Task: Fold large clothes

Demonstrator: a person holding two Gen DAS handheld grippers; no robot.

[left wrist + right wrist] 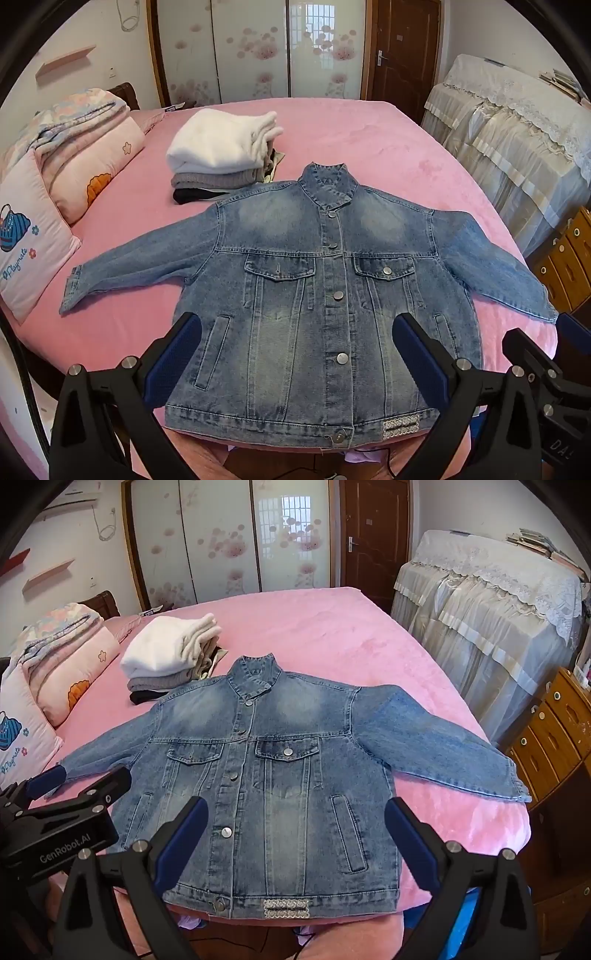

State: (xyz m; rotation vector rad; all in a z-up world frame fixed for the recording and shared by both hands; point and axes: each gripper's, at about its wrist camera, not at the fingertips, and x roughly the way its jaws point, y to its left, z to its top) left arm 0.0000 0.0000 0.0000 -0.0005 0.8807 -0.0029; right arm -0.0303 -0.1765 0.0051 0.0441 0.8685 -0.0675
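My left gripper (295,354) and right gripper (295,834) both hang spread wide, holding nothing, above the hem of the denim jacket (325,295), spread buttoned-up on the pink bed (369,133); folded clothes (221,147) lie beyond its collar.

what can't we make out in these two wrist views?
- Pile of folded clothes: lower pieces hidden by the white one on top and the denim jacket, both views.
- Jacket hem corners: covered by the left hand-held gripper in the left view and the right hand-held gripper in the right view.
- Under the bed edge: cut off by the bottom frame.
- Pillow lettering: cropped, warped.
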